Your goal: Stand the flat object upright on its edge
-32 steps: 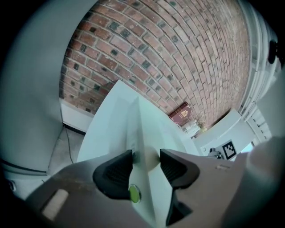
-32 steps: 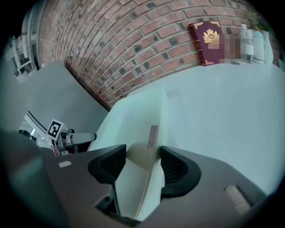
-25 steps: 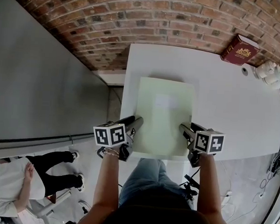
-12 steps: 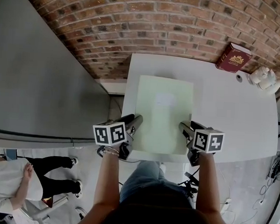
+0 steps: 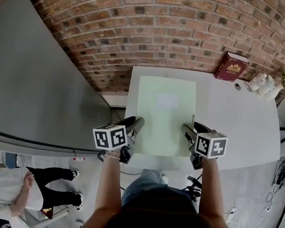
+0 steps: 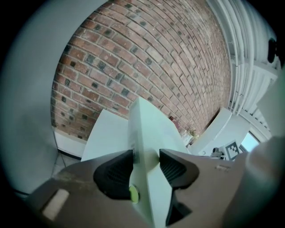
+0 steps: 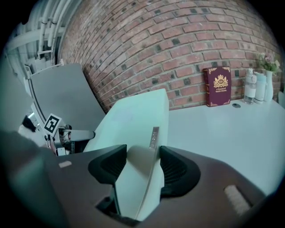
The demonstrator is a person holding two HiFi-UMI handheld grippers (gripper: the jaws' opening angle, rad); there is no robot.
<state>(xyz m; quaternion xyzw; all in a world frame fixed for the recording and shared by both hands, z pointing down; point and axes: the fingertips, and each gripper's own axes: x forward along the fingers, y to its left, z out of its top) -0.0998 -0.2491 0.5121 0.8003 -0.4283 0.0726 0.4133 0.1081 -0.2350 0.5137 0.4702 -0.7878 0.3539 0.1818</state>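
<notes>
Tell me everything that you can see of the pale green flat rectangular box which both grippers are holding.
The pale green flat rectangular box looks like matte card. Its broad face shows a faint whitish rectangle, and its right side edge carries a narrow silvery strip. It is above the white table, with its long sides pointing toward the brick wall. The left gripper clamps its left edge and the right gripper clamps its right edge. Whether it touches the table cannot be told.

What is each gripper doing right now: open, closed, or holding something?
Left gripper: closed on the left edge of the flat green board.
Right gripper: closed on its right edge.
</notes>
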